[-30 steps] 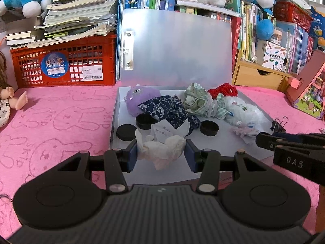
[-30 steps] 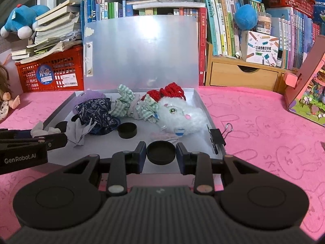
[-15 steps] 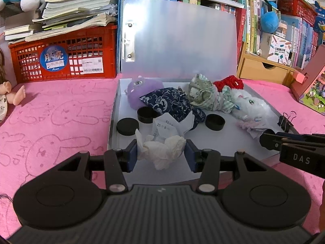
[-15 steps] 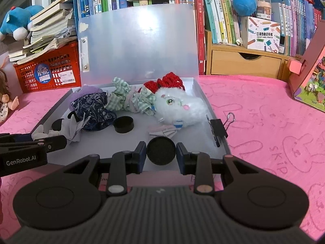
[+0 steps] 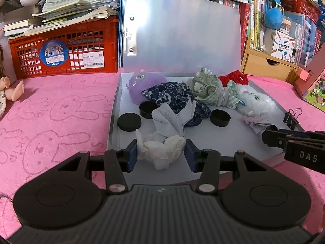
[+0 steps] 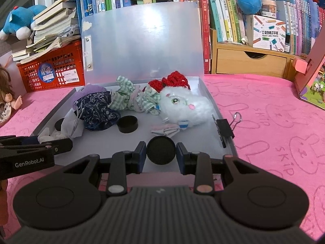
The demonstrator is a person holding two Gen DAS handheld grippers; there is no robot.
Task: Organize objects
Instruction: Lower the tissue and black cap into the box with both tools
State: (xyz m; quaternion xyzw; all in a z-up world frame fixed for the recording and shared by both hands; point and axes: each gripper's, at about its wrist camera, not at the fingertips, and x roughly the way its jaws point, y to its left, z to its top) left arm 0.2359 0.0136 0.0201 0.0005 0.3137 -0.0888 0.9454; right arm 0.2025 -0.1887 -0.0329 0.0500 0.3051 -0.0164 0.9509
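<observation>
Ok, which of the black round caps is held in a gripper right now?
The black cap clamped in the right gripper, above the near edge of the open file box. The other three caps lie loose inside the box.

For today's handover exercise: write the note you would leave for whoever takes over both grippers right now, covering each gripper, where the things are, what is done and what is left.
Left gripper: shut on the crumpled white tissue, at the near edge of the grey box.
Right gripper: shut on a black round cap, also at the near edge.
In the box: purple plush, navy cloth, green checked cloth, white plush, three more black caps, folded paper.
Binder clip is on the box's right rim.
Left: set down both held items.
</observation>
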